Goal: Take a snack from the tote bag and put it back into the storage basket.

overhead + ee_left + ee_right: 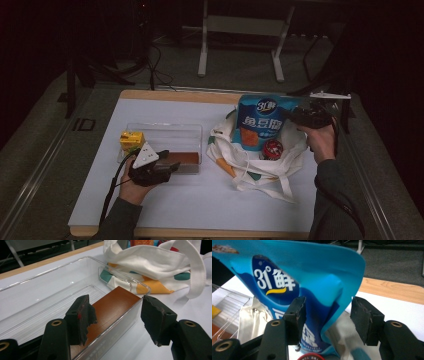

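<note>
Step in hand: packing snacks into the cloth bag (260,162); the blue snack pouch (261,122) stands upright in the bag's mouth, and I judge it has just been set there.
Right gripper (325,315): its fingers (365,318) are spread, one on each side of the pouch's edge, pads not pressing on it.
Left gripper (115,317): fingers (81,315) spread astride the near wall of the clear plastic tray (50,285), above the brown box (112,306) lying inside it; nothing pinched.
Other items: a red-lidded round tin (273,148) sits in the bag beside the pouch; a yellow carton (131,140) stands at the tray's left end.
Worktop (165,200): white sheet, tray left, bag right.
Next move, as I judge it: the right gripper backs clear of the pouch without tipping it; the left lowers and closes on the brown box, then carries it across to the bag.
</note>
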A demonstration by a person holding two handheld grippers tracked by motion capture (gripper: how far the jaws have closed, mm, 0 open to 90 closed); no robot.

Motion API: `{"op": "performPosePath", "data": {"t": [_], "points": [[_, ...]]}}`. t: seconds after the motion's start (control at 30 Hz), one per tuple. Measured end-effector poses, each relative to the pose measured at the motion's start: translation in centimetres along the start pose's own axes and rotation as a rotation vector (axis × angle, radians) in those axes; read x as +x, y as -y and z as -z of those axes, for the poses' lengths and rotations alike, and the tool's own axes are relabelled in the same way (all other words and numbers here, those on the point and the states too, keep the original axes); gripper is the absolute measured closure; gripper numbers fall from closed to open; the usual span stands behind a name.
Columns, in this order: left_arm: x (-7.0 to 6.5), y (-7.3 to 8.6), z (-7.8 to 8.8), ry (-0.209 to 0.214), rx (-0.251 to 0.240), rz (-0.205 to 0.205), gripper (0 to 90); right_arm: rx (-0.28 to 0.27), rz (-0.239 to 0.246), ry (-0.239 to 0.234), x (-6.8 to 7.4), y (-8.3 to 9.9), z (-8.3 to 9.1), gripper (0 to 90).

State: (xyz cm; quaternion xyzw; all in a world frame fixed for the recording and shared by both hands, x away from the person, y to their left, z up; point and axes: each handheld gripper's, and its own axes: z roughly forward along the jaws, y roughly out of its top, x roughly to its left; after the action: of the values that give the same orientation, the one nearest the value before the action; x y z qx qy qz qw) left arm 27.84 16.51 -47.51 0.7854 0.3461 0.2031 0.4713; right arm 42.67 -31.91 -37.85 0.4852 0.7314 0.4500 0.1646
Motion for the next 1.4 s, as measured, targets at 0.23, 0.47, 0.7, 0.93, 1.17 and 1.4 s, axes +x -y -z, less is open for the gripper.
{"op": "performPosePath", "data": {"t": [0.23, 0.47, 0.7, 0.93, 1.17, 1.4], "points": [[-0.6, 0.2, 0.0, 0.009, -0.001, -0.010, 41.5, -0.013, -0.018, -0.058, -0.2, -0.3, -1.5, 47.2], [-1.4, 0.2, -0.2, 0.063, -0.011, -0.024, 43.6, -0.035, -0.013, -0.126, 0.1, -0.1, -2.4, 50.8], [-2.2, 0.5, -0.9, 0.092, -0.005, -0.032, 44.4, -0.080, -0.116, -0.249, -0.8, 0.4, -2.6, 65.8], [-2.8, 1.3, -1.7, 0.092, 0.005, -0.058, 44.7, -0.083, -0.144, -0.327, -0.7, 0.4, -2.6, 80.8], [-3.5, 1.9, -2.5, 0.111, -0.003, -0.095, 45.0, -0.073, -0.181, -0.363, -0.1, 0.2, -2.9, 87.3], [-4.1, 2.2, -3.0, 0.129, -0.021, -0.118, 46.3, -0.076, -0.230, -0.373, -0.1, 0.4, -2.9, 88.4]]}}
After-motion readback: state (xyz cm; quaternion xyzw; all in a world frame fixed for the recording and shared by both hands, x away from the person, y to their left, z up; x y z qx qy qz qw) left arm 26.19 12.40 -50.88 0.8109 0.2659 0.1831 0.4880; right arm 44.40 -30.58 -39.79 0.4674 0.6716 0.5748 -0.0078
